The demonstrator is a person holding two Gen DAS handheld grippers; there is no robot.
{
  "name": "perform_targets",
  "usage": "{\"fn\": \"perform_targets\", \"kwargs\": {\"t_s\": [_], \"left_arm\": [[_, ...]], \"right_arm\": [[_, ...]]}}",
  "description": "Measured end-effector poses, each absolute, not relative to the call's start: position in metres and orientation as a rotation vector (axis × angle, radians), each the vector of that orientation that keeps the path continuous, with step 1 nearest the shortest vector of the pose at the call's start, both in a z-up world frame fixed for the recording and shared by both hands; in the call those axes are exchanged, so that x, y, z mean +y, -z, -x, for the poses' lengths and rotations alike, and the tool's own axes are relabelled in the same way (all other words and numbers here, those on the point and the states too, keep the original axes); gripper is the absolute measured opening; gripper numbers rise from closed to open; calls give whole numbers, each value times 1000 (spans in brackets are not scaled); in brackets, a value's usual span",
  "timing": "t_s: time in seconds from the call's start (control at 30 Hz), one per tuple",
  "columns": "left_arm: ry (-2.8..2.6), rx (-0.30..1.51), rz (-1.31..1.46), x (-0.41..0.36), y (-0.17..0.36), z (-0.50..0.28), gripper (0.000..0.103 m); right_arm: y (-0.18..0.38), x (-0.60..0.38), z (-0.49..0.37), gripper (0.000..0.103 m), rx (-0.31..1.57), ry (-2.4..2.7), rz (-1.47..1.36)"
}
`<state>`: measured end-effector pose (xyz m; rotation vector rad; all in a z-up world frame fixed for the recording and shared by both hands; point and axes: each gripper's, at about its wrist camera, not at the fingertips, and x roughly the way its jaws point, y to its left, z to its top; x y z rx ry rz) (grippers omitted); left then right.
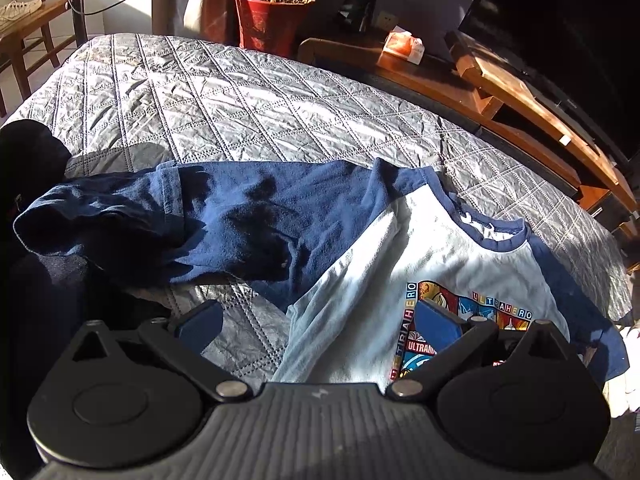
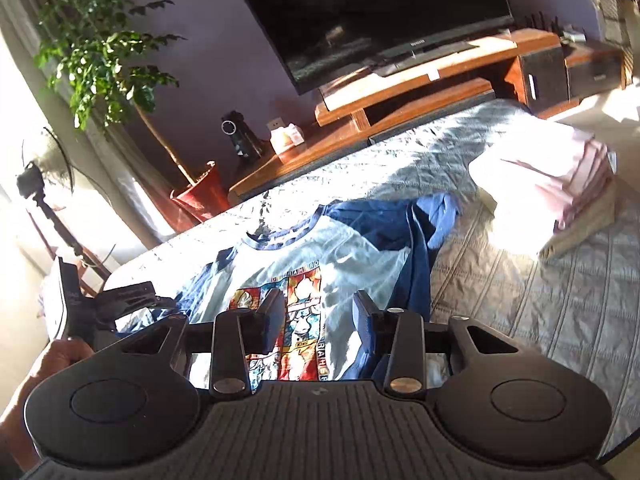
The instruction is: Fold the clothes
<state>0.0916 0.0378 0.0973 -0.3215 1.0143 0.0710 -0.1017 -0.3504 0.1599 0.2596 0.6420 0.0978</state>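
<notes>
A T-shirt (image 2: 320, 256) with a pale body, dark blue sleeves and a bright printed panel lies face up on a quilted bed (image 1: 224, 92), collar toward the far edge. A stack of folded laundry (image 2: 560, 184) rests on the bed to the right, well apart from the shirt.

Left hand-held gripper (image 1: 316, 322): released, its jaws spread wide above the near left part of the shirt, one blue pad over bare quilt and the other over the printed panel; nothing is between them. Right hand-held gripper (image 2: 320, 314): also released, jaws parted over the printed panel with no cloth pinched. In the right wrist view a hand (image 2: 60, 356) holds the left tool at the near left.

The left sleeve (image 1: 160, 220) lies bunched and stretched out to the left, partly in shadow; the right sleeve (image 2: 424, 220) is already turned in along the shirt's right side, its cuff crumpled toward the far end.

Judged step: take a fresh hold for the next fold, probably bringing the left sleeve and side in over the body. To do it well, pinch only the top layer at the sleeve seam and near the hem, lift both points together, and lay the fold parallel to the shirt's midline so that the printed panel stays flat. Smoothing the bunched sleeve first should prevent a lumpy edge.
</notes>
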Motion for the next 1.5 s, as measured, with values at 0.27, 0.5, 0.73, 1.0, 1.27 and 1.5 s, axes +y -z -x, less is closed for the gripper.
{"fn": "perform_targets", "kwargs": {"t_s": [0.27, 0.5, 0.73, 1.0, 1.27, 1.5], "left_arm": [[-61, 1027, 298, 31, -94, -92, 102], [-61, 1023, 301, 32, -95, -93, 102], [-55, 1027, 293, 30, -94, -93, 102], [-56, 1027, 298, 31, -95, -92, 102], [-57, 1027, 301, 33, -95, -92, 102], [-55, 1027, 302, 33, -95, -92, 102]], "right_arm": [[-112, -286, 33, 58, 851, -453, 675], [-36, -246, 52, 58, 896, -848, 1203], [-44, -255, 21, 62, 1053, -899, 1011], [-73, -272, 3, 5, 1121, -871, 689], [-195, -394, -65, 5, 690, -377, -26], [-186, -506, -38, 5, 438, 218, -640]]}}
